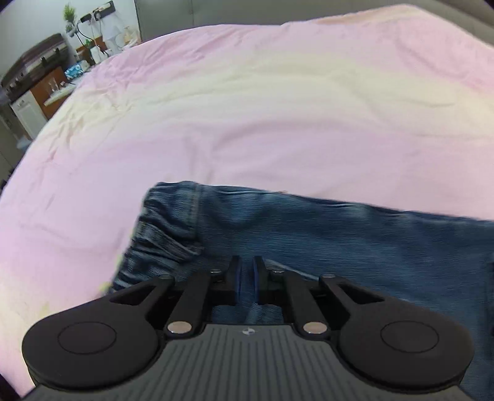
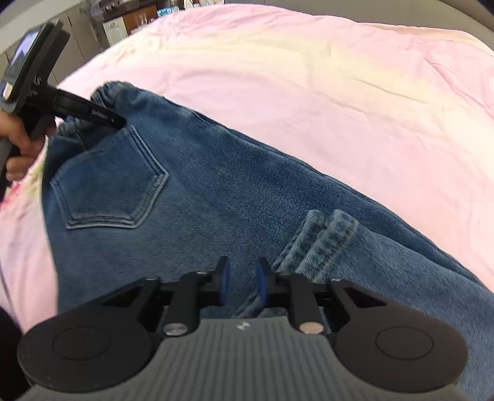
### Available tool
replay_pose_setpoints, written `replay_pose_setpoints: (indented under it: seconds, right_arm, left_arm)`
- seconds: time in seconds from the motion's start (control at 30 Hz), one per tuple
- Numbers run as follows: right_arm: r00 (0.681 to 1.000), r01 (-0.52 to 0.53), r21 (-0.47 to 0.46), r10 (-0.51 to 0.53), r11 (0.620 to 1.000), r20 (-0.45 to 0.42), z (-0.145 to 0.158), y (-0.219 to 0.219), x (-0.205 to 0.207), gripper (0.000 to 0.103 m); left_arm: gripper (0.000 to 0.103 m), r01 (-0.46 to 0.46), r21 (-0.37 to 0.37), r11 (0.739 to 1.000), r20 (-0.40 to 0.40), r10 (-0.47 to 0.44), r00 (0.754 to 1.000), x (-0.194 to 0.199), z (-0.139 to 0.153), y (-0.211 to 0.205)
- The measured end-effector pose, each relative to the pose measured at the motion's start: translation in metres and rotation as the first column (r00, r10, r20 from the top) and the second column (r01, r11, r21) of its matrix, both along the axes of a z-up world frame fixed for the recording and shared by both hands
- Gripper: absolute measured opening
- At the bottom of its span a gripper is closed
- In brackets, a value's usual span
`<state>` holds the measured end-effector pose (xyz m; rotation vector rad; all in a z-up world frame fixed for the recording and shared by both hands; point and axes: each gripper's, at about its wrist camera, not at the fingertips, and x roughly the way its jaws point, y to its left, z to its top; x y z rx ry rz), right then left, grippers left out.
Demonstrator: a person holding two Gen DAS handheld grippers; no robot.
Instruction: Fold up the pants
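Blue denim pants (image 2: 216,191) lie on a pink bed cover (image 2: 339,92), back pocket (image 2: 111,185) up, folded lengthwise. The elastic waistband (image 1: 160,228) is at the left. My left gripper (image 1: 246,262) is nearly closed, its pads pinching denim just below the waistband; it shows in the right wrist view (image 2: 119,121) at the waistband. My right gripper (image 2: 242,271) has a narrow gap between its pads with denim between them, beside a bunched seam fold (image 2: 321,243) at the crotch.
The pink and cream cover (image 1: 247,108) spreads far beyond the pants. A cabinet and shelves with a plant (image 1: 71,15) stand past the bed's far left edge. A hand (image 2: 18,145) holds the left gripper's handle.
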<state>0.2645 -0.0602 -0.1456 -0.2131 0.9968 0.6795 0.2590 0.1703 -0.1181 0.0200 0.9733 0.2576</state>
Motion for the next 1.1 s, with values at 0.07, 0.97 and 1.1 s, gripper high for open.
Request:
replay_pose_setpoints:
  seconds: [0.07, 0.97, 1.1]
  right_arm:
    - [1.000, 0.004, 0.021, -0.004, 1.000, 0.008, 0.011, -0.014, -0.007, 0.026]
    - [0.884, 0.458, -0.034, -0.459, 0.888, -0.091, 0.014, -0.267, -0.036, 0.048]
    - [0.911, 0.409, -0.016, -0.409, 0.913, -0.054, 0.021, -0.250, -0.035, 0.048]
  left_arm:
    - [0.011, 0.048, -0.050, 0.998, 0.025, -0.047, 0.999, -0.009, 0.012, -0.016]
    - [0.022, 0.371, -0.229, 0.900, -0.083, -0.398, 0.914, -0.031, -0.041, -0.226]
    - [0.022, 0.347, -0.207, 0.915, -0.055, -0.365, 0.930, -0.035, -0.022, -0.210]
